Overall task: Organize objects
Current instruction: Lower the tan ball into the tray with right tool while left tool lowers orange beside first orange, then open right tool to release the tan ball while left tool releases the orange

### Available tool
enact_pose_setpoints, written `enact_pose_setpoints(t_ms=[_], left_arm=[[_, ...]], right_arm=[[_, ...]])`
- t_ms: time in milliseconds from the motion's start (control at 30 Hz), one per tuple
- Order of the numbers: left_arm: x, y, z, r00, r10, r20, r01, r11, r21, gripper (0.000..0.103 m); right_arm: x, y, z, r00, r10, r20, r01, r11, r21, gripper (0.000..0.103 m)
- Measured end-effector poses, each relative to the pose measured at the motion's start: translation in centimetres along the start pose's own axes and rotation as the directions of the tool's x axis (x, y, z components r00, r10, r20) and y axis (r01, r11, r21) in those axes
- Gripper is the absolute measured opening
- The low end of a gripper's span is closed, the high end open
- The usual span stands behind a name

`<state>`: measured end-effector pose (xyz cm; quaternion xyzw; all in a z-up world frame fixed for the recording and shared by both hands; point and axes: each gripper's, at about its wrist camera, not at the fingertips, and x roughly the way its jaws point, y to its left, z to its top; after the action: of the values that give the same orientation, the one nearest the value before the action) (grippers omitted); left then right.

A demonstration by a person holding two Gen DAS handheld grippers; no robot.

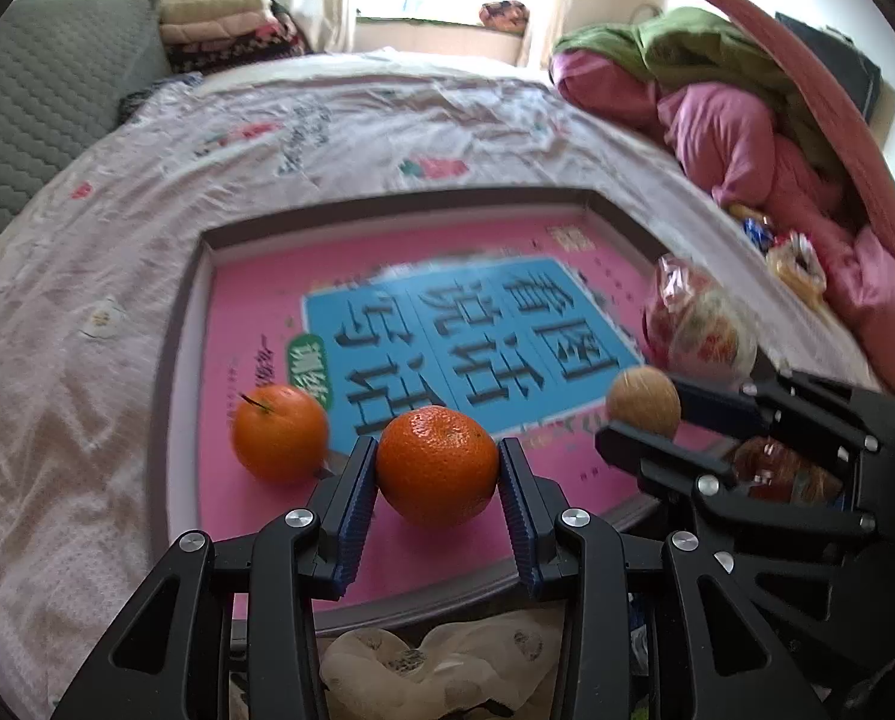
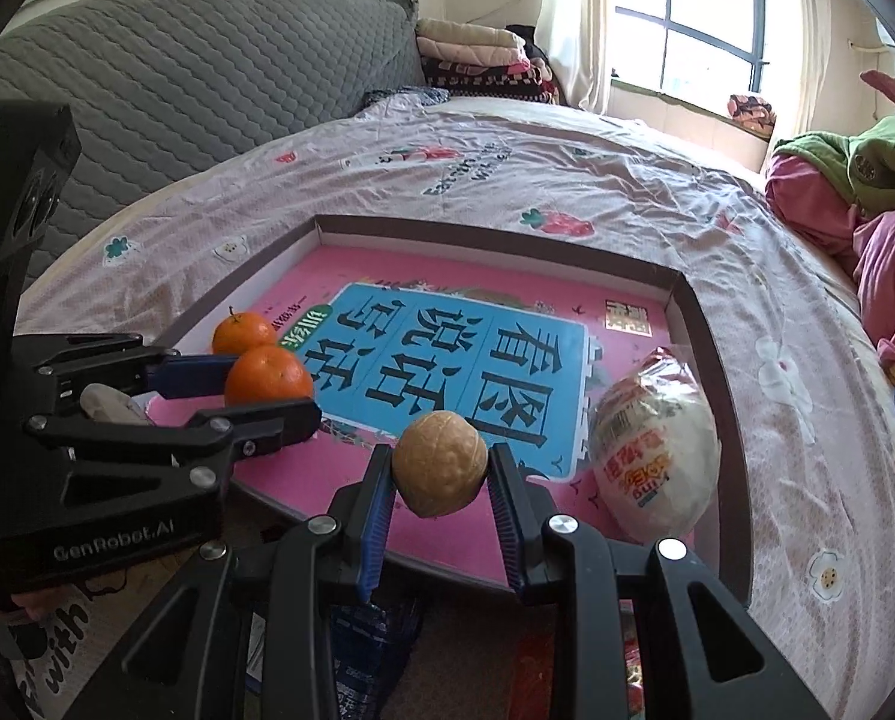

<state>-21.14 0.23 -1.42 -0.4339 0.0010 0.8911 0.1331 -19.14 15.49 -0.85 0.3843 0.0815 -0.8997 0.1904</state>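
My left gripper (image 1: 437, 468) is shut on an orange tangerine (image 1: 437, 465), held just above the near edge of a shallow box lid (image 1: 180, 324) lined with a pink and blue book cover. A second tangerine (image 1: 279, 441) with a short stem lies in the lid to the left. My right gripper (image 2: 440, 474) is shut on a brown walnut (image 2: 440, 462) over the lid's near edge. From the right wrist view the left gripper (image 2: 279, 387) shows at the left with its tangerine (image 2: 269, 375). A wrapped snack bag (image 2: 657, 456) lies in the lid's right corner.
The lid rests on a bed with a pale pink printed sheet (image 2: 567, 180). Pink and green bedding (image 1: 747, 120) is heaped at the right, with snack packets (image 1: 795, 258) beside it. A grey quilted headboard (image 2: 177, 78) stands at the left. Plastic bags (image 1: 447, 666) lie below the bed's edge.
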Motion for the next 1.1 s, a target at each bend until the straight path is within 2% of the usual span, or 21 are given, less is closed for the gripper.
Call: enact_pose_setpoints(t_ms=[767, 1000, 1100], left_arm=[[0.6, 0.4, 0.0, 0.999, -0.019, -0.035, 0.018, 0.999, -0.030, 0.043], [0.6, 1.1, 0.1, 0.998, -0.038, -0.041, 0.035, 0.997, -0.062, 0.045], [0.4, 1.0, 0.1, 0.999, -0.032, -0.035, 0.030, 0.998, -0.061, 0.045]], right_arm=[[0.5, -1.0, 0.1, 0.999, 0.024, -0.039, -0.021, 0.998, 0.054, 0.032], [1.2, -0.9, 0.8, 0.995, 0.022, -0.099, -0.019, 0.999, 0.035, 0.032], [1.2, -1.0, 0.7, 0.995, 0.016, -0.096, -0.013, 0.999, 0.032, 0.032]])
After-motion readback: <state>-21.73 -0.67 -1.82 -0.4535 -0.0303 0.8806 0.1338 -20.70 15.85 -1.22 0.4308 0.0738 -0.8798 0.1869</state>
